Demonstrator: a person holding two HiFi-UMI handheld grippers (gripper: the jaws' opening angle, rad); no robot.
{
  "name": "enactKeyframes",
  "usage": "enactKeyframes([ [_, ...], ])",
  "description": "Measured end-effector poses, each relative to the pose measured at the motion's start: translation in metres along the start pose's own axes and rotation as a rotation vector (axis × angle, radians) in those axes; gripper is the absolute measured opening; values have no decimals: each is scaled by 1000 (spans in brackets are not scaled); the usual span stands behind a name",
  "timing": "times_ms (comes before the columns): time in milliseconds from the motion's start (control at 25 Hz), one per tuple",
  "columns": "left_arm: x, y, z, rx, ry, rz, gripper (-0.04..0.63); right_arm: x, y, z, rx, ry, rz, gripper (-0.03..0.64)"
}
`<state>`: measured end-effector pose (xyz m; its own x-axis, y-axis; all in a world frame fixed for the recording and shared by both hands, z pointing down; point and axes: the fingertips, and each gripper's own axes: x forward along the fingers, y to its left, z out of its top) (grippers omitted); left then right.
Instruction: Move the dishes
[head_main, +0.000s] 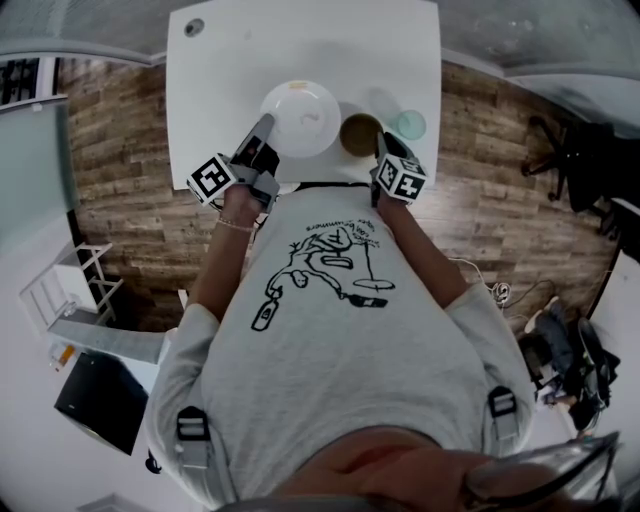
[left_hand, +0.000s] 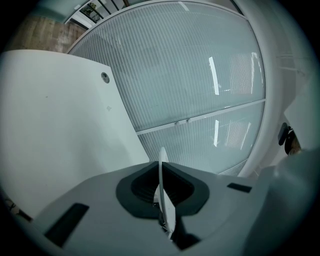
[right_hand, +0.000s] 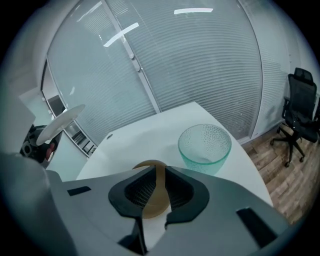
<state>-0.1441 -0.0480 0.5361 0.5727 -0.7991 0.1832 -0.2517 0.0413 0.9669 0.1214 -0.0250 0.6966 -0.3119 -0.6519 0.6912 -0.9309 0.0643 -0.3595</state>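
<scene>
The plate (head_main: 300, 117) is up off the table (head_main: 220, 80), on the far side of the brown bowl (head_main: 360, 134) from the glass bowl (head_main: 408, 124). The brown bowl is just beside the glass bowl. The left gripper (head_main: 268, 125) is squeezed tight on the plate's thin rim. The right gripper (head_main: 381, 145) pinches the brown bowl's rim, with its jaws only a little apart. I cannot tell if that bowl is off the table. So I think the move has just begun: two dishes are grabbed, but none is set down in a new spot, and the glass bowl is not grabbed. Nothing is on the plate. The glass bowl is empty, and the brown bowl looks empty too.
</scene>
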Motion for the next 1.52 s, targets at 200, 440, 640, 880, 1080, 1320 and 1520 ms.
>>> enactKeyframes([
  [200, 2, 7, -1, -1, 1, 11, 12, -17, 16, 26, -81, -64, 36, 73],
  [440, 1, 16, -3, 1, -1, 19, 12, -42, 41, 60, -189, -153, 96, 55],
  [640, 1, 29, -4, 23, 4, 34, 12, -62, 65, 88, -246, -220, 156, 49],
  [880, 4, 46, -11, 2, 8, 62, 12, -78, 84, 111, -331, -285, 202, 44],
  [1080, 1, 70, -16, 23, 14, 104, 12, -90, 99, 121, -399, -335, 242, 41],
  [1320, 6, 100, -22, 16, 28, 142, 12, -98, 107, 128, -435, -362, 267, 40],
  [1520, 10, 122, -30, -3, 47, 172, 12, -99, 107, 131, -430, -373, 278, 40],
])
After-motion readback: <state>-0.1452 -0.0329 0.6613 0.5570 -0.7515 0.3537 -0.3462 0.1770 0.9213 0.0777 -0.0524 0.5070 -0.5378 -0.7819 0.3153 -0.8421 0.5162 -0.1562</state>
